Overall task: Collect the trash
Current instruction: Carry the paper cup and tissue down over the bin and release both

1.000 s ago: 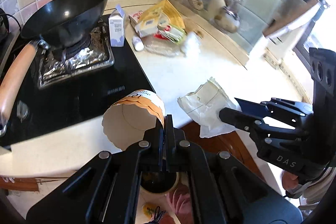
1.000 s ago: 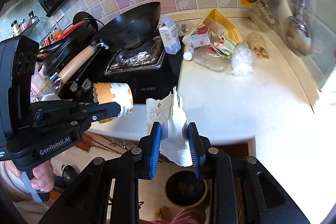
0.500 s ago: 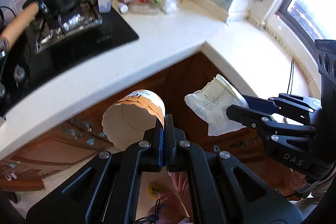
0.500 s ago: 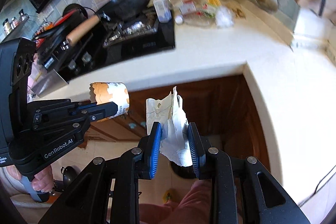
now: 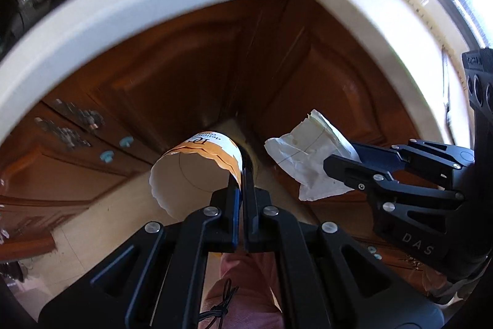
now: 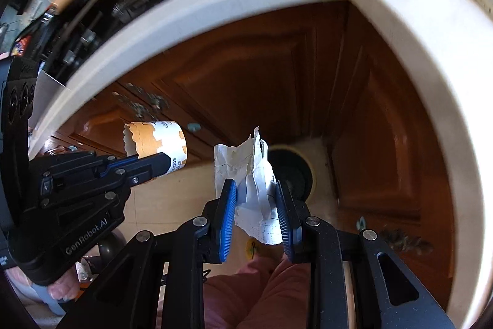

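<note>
L claw (image 5: 243,174) clamped on paper cup (image 5: 197,168) rim; cup print partly legible, "deli…". R claw (image 6: 255,205), body marked "DAS", clamped on crumpled paper (image 6: 249,174) above bin (image 6: 292,171). L body: "GenRobot.AI".

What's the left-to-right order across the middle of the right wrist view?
Left gripper → paper cup → crumpled paper held in the right gripper → round bin on the floor → corner cabinet door.

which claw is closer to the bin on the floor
Right. The right claw, shut on the crumpled paper, hangs almost directly over the dark round bin. The left claw, pinching the paper cup, sits off to the bin's side.
</note>
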A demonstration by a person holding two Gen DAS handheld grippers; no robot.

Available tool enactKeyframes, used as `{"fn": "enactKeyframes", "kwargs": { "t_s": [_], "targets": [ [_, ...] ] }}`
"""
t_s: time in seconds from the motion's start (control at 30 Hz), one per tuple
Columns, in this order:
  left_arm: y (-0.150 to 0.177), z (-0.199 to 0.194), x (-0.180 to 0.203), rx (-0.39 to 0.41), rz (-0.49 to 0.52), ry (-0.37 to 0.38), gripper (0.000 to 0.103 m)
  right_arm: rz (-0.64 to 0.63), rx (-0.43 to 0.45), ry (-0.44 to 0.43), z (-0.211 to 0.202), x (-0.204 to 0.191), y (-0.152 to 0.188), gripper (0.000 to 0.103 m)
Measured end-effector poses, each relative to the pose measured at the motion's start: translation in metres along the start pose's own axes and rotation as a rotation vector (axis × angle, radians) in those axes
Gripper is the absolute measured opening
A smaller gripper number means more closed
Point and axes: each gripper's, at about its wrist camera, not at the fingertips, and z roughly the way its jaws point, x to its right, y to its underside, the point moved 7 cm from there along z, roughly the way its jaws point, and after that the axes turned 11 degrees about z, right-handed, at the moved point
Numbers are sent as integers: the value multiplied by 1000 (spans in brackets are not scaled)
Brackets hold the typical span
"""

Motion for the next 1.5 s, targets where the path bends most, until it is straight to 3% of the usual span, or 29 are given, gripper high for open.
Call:
{"fn": "enactKeyframes", "kwargs": {
  "t_s": [0.47, 0.7, 0.83, 0.93, 1.0, 1.07, 1.1, 1.5],
  "targets": [
    [46, 174, -24, -179, -74, -27, 0, 140, -150, 38, 169, 71, 25, 27],
    [55, 233, -39, -216, -108, -37, 0, 191, -196, 58, 241, 94, 30, 27],
    [57, 248, -50, -220, -123, -31, 0, 206, -218, 58, 264, 98, 32, 31],
    [59, 255, -54, -243, -142, 4, 7, 234, -240, 53, 271, 100, 33, 44],
    [61, 255, -54, -248, -149, 16, 28, 246, -232, 50, 273, 100, 30, 55],
    [60, 254, -57, -237, -146, 9, 47, 237, -217, 65, 276, 99, 26, 58],
    [60, 253, -59, -230, -145, -12, 50, 232, -215, 70, 274, 97, 25, 59],
    [57, 253, -69, -241, -169, -21, 51, 214, -232, 116, 274, 95, 14, 59]
  ]
}}
